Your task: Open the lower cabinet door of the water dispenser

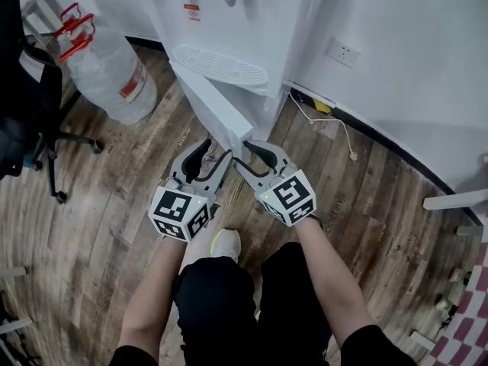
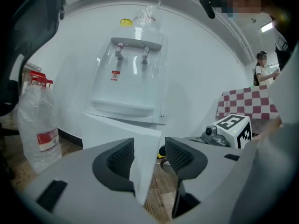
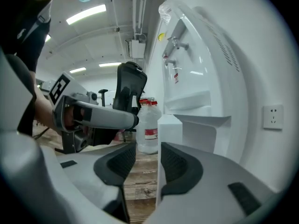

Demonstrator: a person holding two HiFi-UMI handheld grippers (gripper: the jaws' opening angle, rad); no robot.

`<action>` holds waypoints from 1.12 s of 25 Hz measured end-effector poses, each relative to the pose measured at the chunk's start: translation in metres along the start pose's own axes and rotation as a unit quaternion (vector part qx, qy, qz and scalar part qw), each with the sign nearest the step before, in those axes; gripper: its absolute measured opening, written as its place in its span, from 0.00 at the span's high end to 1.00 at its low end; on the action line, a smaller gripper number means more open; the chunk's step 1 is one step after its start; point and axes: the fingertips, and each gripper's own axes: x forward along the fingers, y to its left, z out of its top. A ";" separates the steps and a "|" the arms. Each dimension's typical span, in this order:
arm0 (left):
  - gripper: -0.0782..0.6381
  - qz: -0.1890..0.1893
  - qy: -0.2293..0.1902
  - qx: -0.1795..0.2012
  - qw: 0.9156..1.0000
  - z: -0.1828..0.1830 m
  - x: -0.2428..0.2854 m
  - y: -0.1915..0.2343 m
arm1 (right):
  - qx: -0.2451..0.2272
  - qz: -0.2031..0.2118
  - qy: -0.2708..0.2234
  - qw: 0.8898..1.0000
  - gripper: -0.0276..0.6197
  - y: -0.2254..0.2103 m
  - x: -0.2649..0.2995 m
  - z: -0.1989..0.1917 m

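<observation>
A clear plastic water bottle (image 1: pixel 114 78) with a red label stands on the wood-grain floor (image 1: pixel 99 227) left of the white water dispenser (image 1: pixel 229 21), near a black office chair (image 1: pixel 30 113). A thin white cable (image 1: pixel 335 128) trails below a wall socket (image 1: pixel 343 52) on the right. The lower cabinet door (image 1: pixel 213 109), a flat white panel, stands swung out toward the person. The left claw (image 1: pixel 215 152) is partly spread, with the door's edge between its ribbed black pads and a gap on one side. The right claw (image 1: pixel 248 157) gapes wide just beside that edge, gripping nothing.
</observation>
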 end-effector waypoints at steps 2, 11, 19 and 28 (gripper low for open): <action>0.60 0.003 0.000 0.003 1.000 0.001 -0.002 0.002 | 0.004 -0.020 -0.005 1.000 0.71 -0.008 -0.003 0.000; 0.55 0.016 0.007 0.008 1.000 0.002 0.007 0.006 | 0.029 -0.035 0.022 0.999 0.70 -0.042 -0.004 -0.023; 0.48 0.015 0.017 0.019 1.000 0.002 0.011 0.000 | 0.032 -0.013 0.013 0.999 0.69 -0.019 0.013 -0.018; 0.43 0.075 0.013 0.019 0.997 -0.001 -0.004 0.022 | 0.020 0.032 0.012 0.999 0.69 0.036 0.031 -0.016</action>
